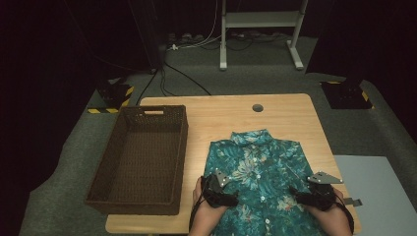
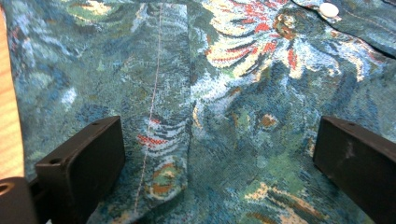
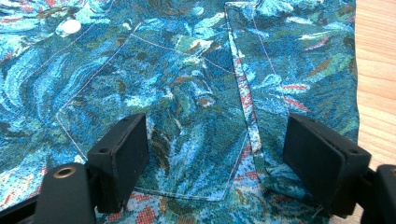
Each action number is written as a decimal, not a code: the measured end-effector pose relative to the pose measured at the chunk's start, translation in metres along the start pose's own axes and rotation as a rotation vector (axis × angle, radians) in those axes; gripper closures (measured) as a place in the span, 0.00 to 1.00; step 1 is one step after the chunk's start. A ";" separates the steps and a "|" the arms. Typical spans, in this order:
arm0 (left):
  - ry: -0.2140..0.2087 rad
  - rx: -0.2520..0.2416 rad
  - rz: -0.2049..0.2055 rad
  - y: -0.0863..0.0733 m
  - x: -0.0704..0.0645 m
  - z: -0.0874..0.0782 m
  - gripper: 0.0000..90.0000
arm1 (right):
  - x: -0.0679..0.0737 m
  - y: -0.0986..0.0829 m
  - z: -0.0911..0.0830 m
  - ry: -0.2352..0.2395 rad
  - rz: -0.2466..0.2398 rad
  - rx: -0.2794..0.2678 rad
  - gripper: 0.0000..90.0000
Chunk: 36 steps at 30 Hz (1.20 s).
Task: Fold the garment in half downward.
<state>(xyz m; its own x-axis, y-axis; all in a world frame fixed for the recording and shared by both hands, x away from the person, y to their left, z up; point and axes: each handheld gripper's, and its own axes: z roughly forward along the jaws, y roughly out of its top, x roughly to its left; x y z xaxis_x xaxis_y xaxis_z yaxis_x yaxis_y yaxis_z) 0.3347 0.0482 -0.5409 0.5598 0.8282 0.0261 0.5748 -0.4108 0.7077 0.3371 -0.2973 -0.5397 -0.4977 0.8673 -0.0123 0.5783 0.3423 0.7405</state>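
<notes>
A teal floral button-up shirt (image 1: pixel 260 172) lies flat on the wooden table (image 1: pixel 290 118), collar away from me, sleeves folded in. My left gripper (image 1: pixel 222 192) rests over the shirt's left side, jaws open above the cloth. In the left gripper view a folded fabric edge (image 2: pixel 163 116) runs between the open jaws, near a white button (image 2: pixel 329 9). My right gripper (image 1: pixel 307 194) hovers over the shirt's right side, open. The right gripper view has the chest pocket (image 3: pixel 187 130) and a folded sleeve edge (image 3: pixel 252 126) between its jaws.
A dark wicker basket (image 1: pixel 140 160), with nothing in it, stands on the table's left part. A round grommet hole (image 1: pixel 257 107) sits near the far edge. Bare wood (image 3: pixel 376 70) lies right of the shirt. A white frame (image 1: pixel 260 29) and cables are on the floor beyond.
</notes>
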 end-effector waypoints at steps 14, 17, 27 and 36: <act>0.066 -0.049 0.017 0.046 0.024 -0.004 0.11 | 0.000 0.000 0.000 0.000 0.000 -0.004 0.24; 0.073 -0.054 -0.001 0.050 0.032 0.000 0.15 | 0.000 -0.001 0.000 -0.001 0.000 -0.004 0.24; 0.135 -0.083 -0.009 0.054 0.045 0.015 0.33 | 0.000 -0.001 0.000 -0.001 0.000 -0.004 0.24; 0.215 -0.101 -0.042 0.057 0.057 0.024 0.43 | 0.000 -0.001 0.000 -0.001 0.000 -0.005 0.24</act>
<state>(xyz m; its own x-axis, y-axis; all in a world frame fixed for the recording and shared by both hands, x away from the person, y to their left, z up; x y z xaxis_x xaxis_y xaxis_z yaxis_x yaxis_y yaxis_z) 0.4138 0.0625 -0.5164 0.3910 0.9101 0.1372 0.5264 -0.3435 0.7778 0.3370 -0.2974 -0.5402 -0.4973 0.8675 -0.0130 0.5753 0.3409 0.7435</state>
